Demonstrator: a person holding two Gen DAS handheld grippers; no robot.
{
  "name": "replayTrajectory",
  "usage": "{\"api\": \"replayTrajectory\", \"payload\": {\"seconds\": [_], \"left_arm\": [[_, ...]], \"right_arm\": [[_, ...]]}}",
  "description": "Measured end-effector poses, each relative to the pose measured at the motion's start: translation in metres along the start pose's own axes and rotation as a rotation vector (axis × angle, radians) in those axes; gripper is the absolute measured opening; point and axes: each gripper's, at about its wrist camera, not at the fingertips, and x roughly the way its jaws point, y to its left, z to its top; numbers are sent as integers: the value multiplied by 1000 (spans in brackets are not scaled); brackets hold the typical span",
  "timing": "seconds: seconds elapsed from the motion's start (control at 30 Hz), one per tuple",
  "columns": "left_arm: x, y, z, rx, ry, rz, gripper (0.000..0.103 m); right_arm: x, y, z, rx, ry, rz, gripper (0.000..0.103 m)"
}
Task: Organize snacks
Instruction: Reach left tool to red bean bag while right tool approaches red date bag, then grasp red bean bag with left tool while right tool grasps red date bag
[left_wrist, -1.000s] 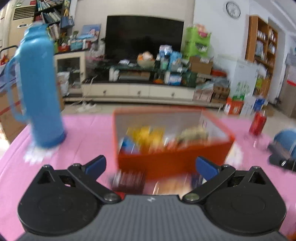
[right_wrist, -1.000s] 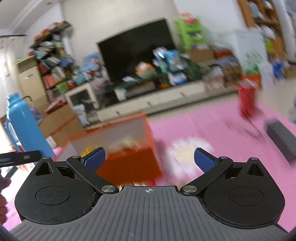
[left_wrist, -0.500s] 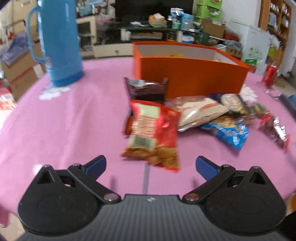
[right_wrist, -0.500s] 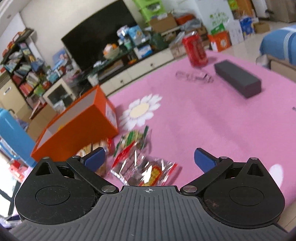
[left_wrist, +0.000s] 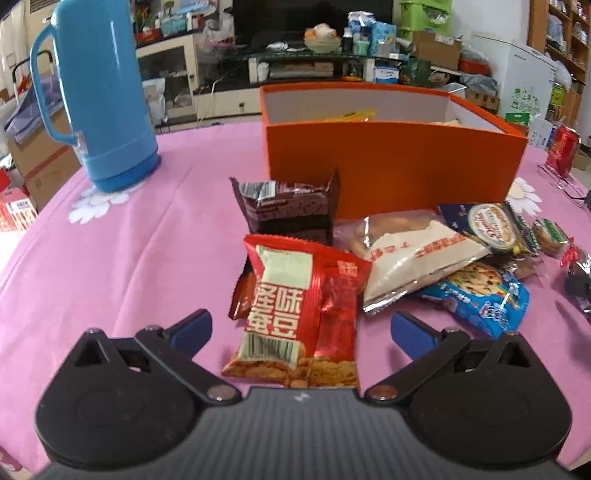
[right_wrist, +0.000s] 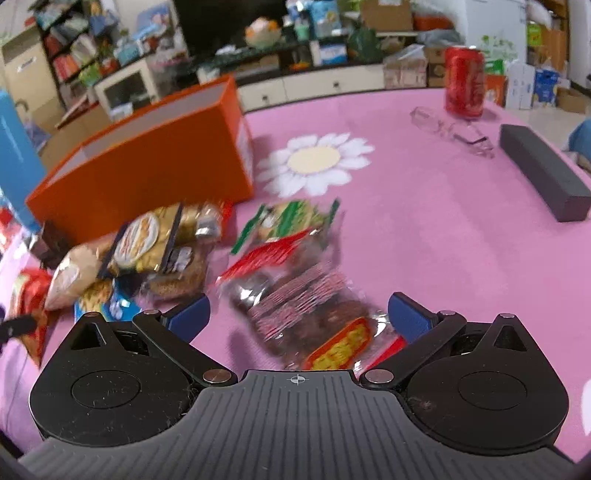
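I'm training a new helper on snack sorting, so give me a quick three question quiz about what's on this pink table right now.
1. True or false: the left tongs are shut on the red snack packet.
2. Multiple choice: the orange box is A) lidded and shut, B) open with some snacks inside, C) tipped on its side.
3. Fill in: beyond the glasses near the right tongs' side of the table stands a red ____.

Key: 1. False; both tongs are open, the packet lies flat between the left fingers. 2. B. 3. Can.
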Motion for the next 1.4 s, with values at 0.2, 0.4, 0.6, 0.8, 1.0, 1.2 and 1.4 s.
{"api": "replayTrajectory", "payload": {"seconds": [0.2,0.4,0.6,0.8,1.0,1.2,1.4], "left_arm": [[-3,3,-5,2,-2,-1,103],[3,2,0,14,1,-4,103],[20,5,-3,-21,69,-49,76],[-1,9,-20,14,73,-67,67],[-28,9,-41,57,110,-94,82],[-26,8,-25,83,45,-39,96],[-10,-1,-29,93,65,-45,96]], "right_arm": [[-10,17,-11,-81,9,40,94],[-4,14,-2,-76,-28,-15,94],[-1,9,-3,-59,1,-4,94],[-3,-6,-3,36,3,31,94],[-6,-13,-5,65,5,33,94],[-6,-12,-2,73,-13,57,94],[3,-4,2,21,-29,73,94]]}}
